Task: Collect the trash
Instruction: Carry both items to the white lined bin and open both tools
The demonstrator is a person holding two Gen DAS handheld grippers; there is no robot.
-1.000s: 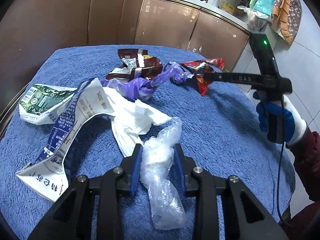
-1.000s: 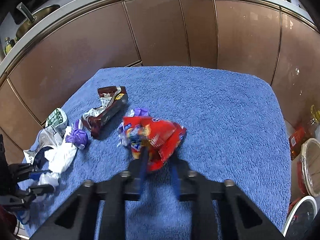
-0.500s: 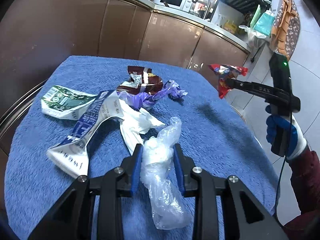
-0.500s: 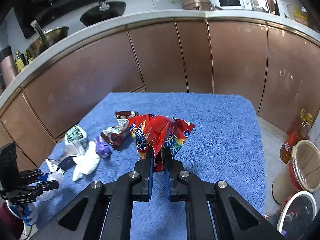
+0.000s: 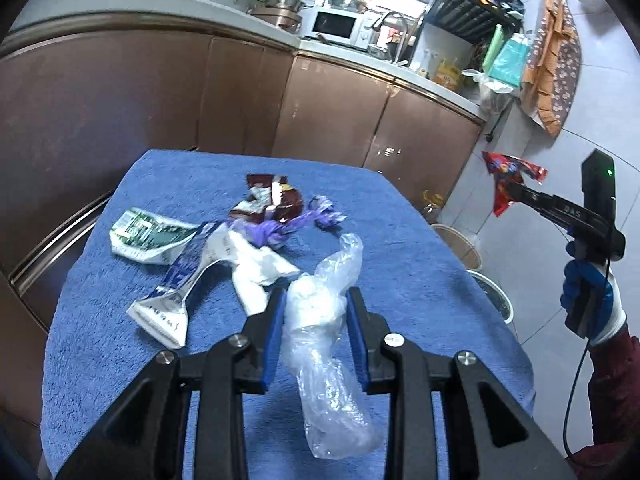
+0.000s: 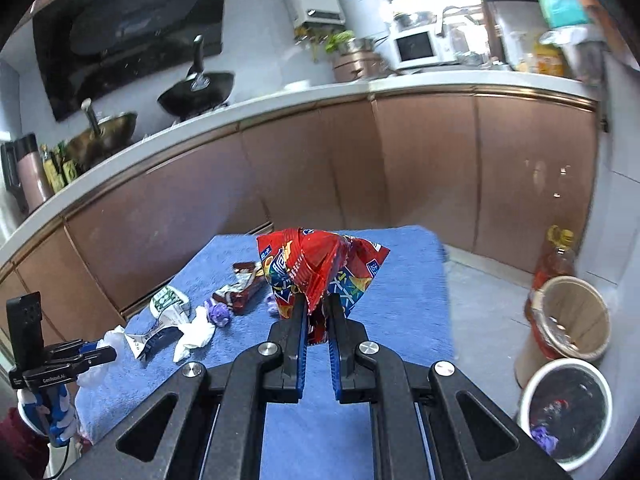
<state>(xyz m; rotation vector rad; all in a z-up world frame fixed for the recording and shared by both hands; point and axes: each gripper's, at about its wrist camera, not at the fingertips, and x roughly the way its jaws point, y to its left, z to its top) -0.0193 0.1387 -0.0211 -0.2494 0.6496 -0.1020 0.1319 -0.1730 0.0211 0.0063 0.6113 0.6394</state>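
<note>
Nearest in the left wrist view: left gripper (image 5: 316, 312), blue-padded black fingers (image 5: 274, 334) pinching a crumpled clear plastic bag (image 5: 326, 320), bag hanging below the pads over the blue terry cloth on the table (image 5: 420, 280). Just beyond on the cloth: crumpled white tissue paper (image 5: 260, 264), touching a flattened blue-and-white printed carton strip (image 5: 180, 280); beside that, to the left, a green-and-white torn paper packet (image 5: 146, 236). Further back: twisted purple plastic wrapper (image 5: 288, 228), lying against a dark brown foil snack wrapper (image 5: 272, 200). Off the table's right edge, held in the air: right gripper (image 6: 318, 312), fingers pressed nearly together on the lower edge of a crumpled red foil crisp packet (image 6: 316, 264), packet standing up above the pads. Gloved hand in blue and white (image 5: 592, 300) seen gripping the right tool's handle. On the floor to the right of the table: round white bin with a dark liner (image 6: 568, 412), some scraps inside; next to it a tan woven basket (image 6: 572, 316); behind, an amber bottle with a yellow cap (image 6: 556, 256). Farthest: brown cabinet fronts (image 6: 420, 168), white worktop, white microwave (image 6: 414, 46), black wok (image 6: 196, 90).
</note>
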